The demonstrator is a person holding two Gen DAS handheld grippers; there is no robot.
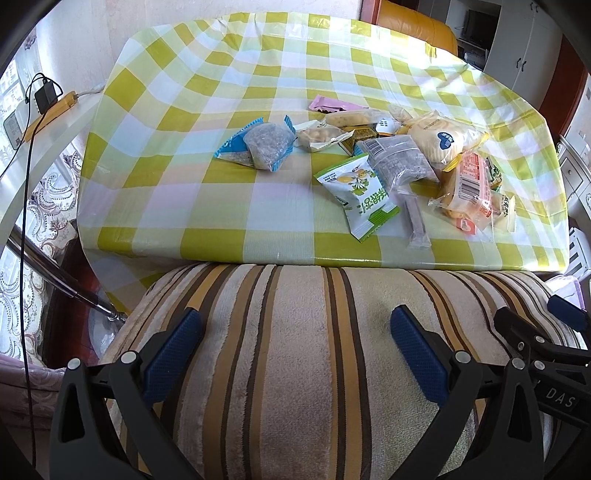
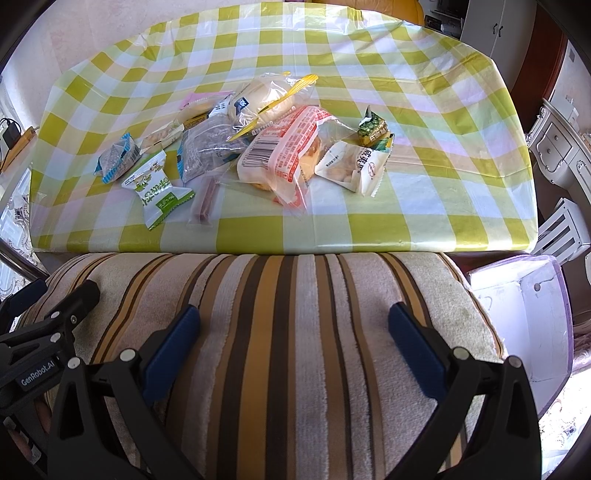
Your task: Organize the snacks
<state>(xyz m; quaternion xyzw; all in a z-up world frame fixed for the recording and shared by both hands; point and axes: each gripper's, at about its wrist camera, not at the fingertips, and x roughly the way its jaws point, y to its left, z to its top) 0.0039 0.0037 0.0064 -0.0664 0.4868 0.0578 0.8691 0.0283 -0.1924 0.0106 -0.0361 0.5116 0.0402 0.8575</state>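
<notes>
Plenty of snack packets sit piled on the surface (image 1: 177,88), which wears a yellow-green and white checked plastic cloth. The heap lies toward the right in the left wrist view and left of centre in the right wrist view. Nearest the front edge are a green-and-white packet (image 1: 360,192) and a thin purple bar in clear wrap (image 1: 413,218). Off to the left, a bit apart from the rest, is a blue-edged packet of something grey (image 1: 264,146). Further right there's a red-printed bread bag (image 2: 286,155), a white packet with torn-looking edges (image 2: 351,166) and a small green-yellow one (image 2: 373,131) just behind it.

Room-wise: a striped beige and brown cushion (image 1: 295,332) fills the near part of both views, an orange seat (image 1: 413,26) shows past the far edge, white cabinets stand far right, and a power strip with a black plug (image 1: 50,101) lies at left.

Hard to read: the packets in the middle overlap, so several show only a corner (a pink one (image 1: 327,105) at the back is half covered). Print is mostly too small to make out.

Only container I can spot is a translucent purple bin (image 2: 546,314) at the right, cut off by the frame; its contents can't be told.

Left claw (image 1: 295,345) and right claw (image 2: 295,343) both hang over the cushion, spread wide and holding nothing.
</notes>
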